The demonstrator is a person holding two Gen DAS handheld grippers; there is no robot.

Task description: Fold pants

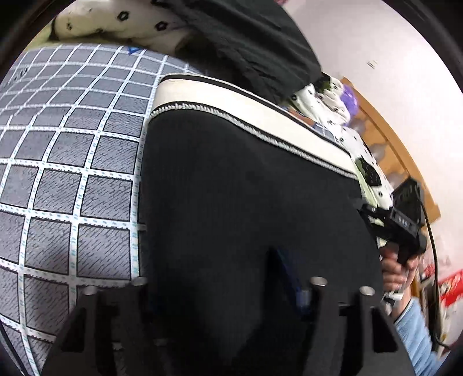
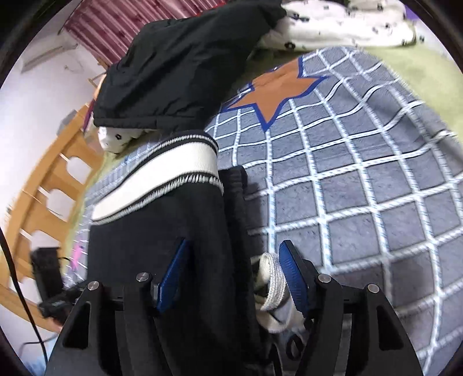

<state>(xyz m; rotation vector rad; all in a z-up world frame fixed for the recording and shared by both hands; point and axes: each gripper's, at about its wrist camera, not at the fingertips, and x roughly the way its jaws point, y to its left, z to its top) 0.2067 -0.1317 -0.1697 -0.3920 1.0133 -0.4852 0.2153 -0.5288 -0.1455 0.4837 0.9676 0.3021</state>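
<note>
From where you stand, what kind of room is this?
Most likely a bedroom. The black pants lie on a grey checked bedsheet, a rumpled white spotted duvet is heaped behind, and a wooden bed frame runs along the white wall.

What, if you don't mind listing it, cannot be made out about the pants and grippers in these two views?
- Left wrist view: the left gripper fingertips vanish against the black pants; grip unclear.
- Both views: the pant legs are cut off by the bottom edge.
- Right wrist view: the right gripper is open; the white drawstring end is hidden behind its finger.
</note>
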